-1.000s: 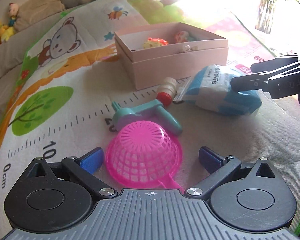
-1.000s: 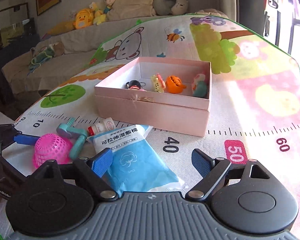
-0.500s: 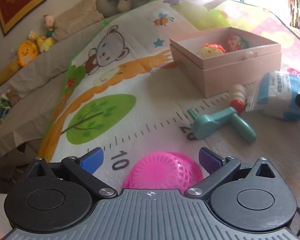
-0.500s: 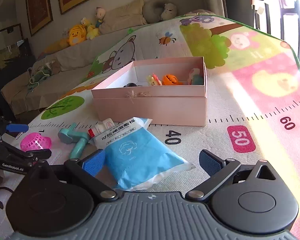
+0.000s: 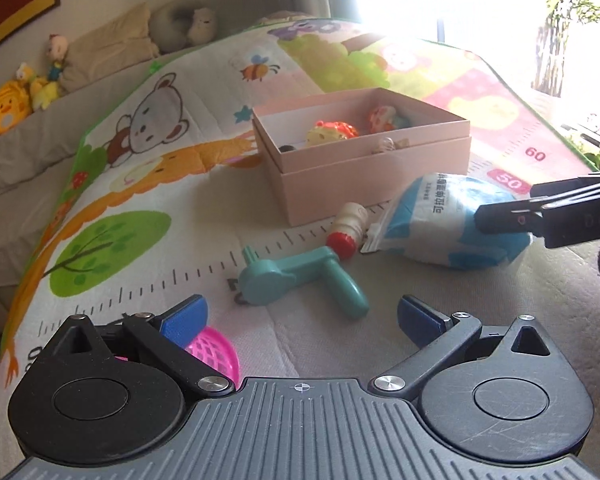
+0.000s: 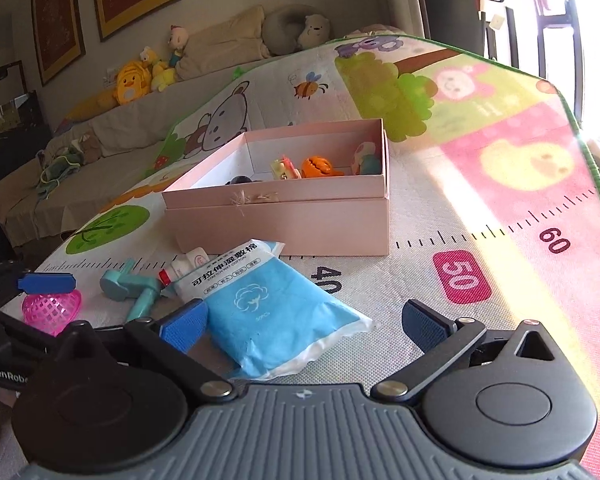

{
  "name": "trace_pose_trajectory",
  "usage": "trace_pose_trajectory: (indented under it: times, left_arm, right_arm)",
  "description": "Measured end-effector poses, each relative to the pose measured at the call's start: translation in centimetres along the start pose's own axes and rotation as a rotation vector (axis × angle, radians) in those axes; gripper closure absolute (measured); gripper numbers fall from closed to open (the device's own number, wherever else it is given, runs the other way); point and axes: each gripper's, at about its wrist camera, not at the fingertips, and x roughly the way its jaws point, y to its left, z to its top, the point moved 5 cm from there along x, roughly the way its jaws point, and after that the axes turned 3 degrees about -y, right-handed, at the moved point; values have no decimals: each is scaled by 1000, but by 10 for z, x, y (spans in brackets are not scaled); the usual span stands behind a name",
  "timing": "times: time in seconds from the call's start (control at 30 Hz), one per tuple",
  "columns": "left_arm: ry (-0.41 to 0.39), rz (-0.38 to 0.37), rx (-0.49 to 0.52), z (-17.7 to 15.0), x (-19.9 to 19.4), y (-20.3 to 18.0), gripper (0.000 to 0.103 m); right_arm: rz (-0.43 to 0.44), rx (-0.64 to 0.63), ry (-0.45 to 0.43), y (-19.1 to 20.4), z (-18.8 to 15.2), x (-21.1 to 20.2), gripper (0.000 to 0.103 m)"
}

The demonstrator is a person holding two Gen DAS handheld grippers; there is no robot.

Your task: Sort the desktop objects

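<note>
Blue packet (image 6: 274,312) is lying low centre of the right view, just in front of the pink box (image 6: 300,216), w/ right tongs (image 6: 302,322) gaping wide and straddling its near end, not pinching. Left tongs (image 5: 302,314) are apart, empty; pink basket (image 5: 216,354) is sitting by the left pad. Best to grab mid-packet, lift clear of the bottle (image 6: 184,266).

box (image 6: 300,224) behind packet (image 6: 276,320) | bottle (image 6: 180,270), crank (image 6: 130,288) left of packet | basket (image 6: 52,308) leftmost
</note>
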Motion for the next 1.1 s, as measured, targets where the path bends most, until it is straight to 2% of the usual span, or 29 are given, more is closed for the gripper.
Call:
trace_pose_trajectory:
  times: [0.17, 0.27, 0.47, 0.6, 0.73, 0.87, 1.0, 1.1]
  left_arm:
    - [8, 51, -72, -9, -35, 19, 0]
    - [34, 75, -121, -13, -44, 28, 0]
    - [67, 87, -171, -17, -33, 37, 0]
    - [43, 75, -169, -9, -18, 39, 0]
    - [-1, 16, -126, 4, 3, 36, 0]
    - [-41, 5, -108, 18, 5, 34, 0]
    - [-85, 56, -94, 21, -15, 39, 0]
    - [-67, 85, -110, 12, -27, 48, 0]
  right_arm:
    - [-9, 5, 6, 0, 0, 1, 0]
    - [-26, -5, 0, 1, 0, 0, 0]
    - [-70, -18, -41, 2, 3, -14, 0]
    - [-45, -46, -56, 6, 7, -27, 0]
    - [10, -130, -62, 23, 10, -35, 0]
    - [51, -254, -56, 44, 5, -34, 0]
    - [-71, -446, -96, 56, 3, -21, 0]
    - [-91, -478, -61, 52, 10, -4, 0]
